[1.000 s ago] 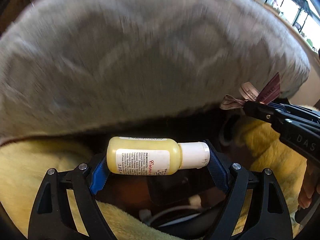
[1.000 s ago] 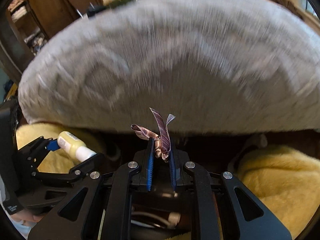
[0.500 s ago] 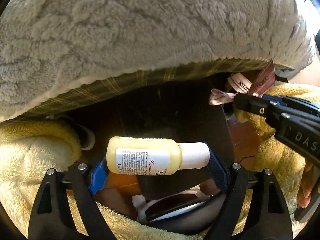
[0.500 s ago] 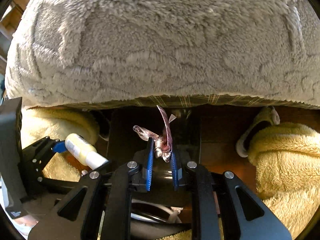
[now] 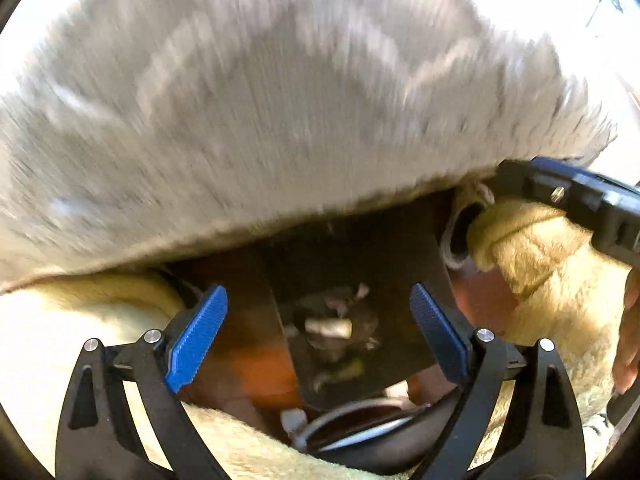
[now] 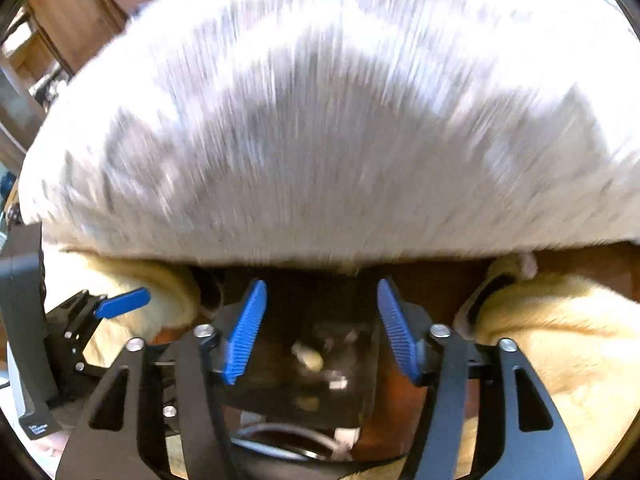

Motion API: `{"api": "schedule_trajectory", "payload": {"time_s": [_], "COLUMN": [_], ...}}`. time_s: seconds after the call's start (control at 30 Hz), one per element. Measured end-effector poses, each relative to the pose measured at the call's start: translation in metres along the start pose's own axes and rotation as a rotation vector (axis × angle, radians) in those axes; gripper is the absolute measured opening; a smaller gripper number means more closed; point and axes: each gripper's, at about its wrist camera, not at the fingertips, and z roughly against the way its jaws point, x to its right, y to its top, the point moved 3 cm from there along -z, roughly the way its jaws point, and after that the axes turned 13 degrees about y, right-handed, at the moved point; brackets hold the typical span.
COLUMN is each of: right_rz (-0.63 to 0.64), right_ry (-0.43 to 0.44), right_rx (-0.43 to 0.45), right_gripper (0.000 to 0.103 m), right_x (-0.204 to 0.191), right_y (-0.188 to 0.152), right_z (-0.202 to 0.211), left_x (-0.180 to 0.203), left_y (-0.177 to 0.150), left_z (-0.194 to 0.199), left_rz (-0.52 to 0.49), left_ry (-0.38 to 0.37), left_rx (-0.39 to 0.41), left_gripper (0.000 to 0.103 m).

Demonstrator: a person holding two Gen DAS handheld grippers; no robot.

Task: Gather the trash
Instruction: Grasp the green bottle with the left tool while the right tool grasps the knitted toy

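Left gripper (image 5: 318, 320) jaws just opened wider, nothing between them; right gripper (image 6: 320, 326) jaws just opened, likewise empty; dark bin (image 5: 360, 280) below holds blurred trash (image 5: 328, 327).

A reddish-brown wooden floor (image 5: 256, 372) carries the things. On it stands a dark bin (image 5: 360, 280) with an open top, and inside lie blurred small pieces, one a pale bottle (image 5: 328, 327). Yellow fluffy slippers (image 5: 536, 256) are beside the bin on both sides. A grey fluffy blanket (image 5: 280, 100) hangs over the bin's far edge.
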Motion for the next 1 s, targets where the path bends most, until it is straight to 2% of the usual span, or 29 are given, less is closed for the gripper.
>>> {"api": "schedule_trajectory", "payload": {"time_s": [0.03,0.2,0.37,0.5,0.63,0.77,1.0], "right_rz": [0.013,0.028,0.043,0.060,0.066,0.070,0.060], "right_ry": [-0.016,-0.070,-0.109,-0.118,-0.115,-0.085,-0.069], "right_rx": [0.052,0.198,0.255,0.282,0.302,0.318,0.303], "right_gripper": [0.071,0.074,0.074,0.074,0.074,0.074,0.073], "right_x": [-0.002,-0.001,0.009,0.018,0.022,0.017,0.021], "right_y": [0.009,0.046,0.080,0.108,0.131,0.163,0.201], "right_z": [0.016,0.062,0.072,0.067,0.056,0.045,0.022], "left_x": [-0.001,-0.009,-0.024,-0.023,-0.019,-0.023,-0.027], "left_y": [0.005,0.036,0.082,0.122,0.149,0.179,0.213], "left_z": [0.009,0.057,0.083,0.087,0.079,0.072,0.050], "left_rz": [0.004,0.010,0.031,0.045,0.074,0.120,0.166], "left_ry": [0.004,0.019,0.028,0.045,0.041,0.076,0.082], "left_rx": [0.022,0.157,0.258,0.324,0.344,0.371,0.350], "left_gripper": [0.088,0.088,0.088,0.088,0.088,0.088,0.088]}}
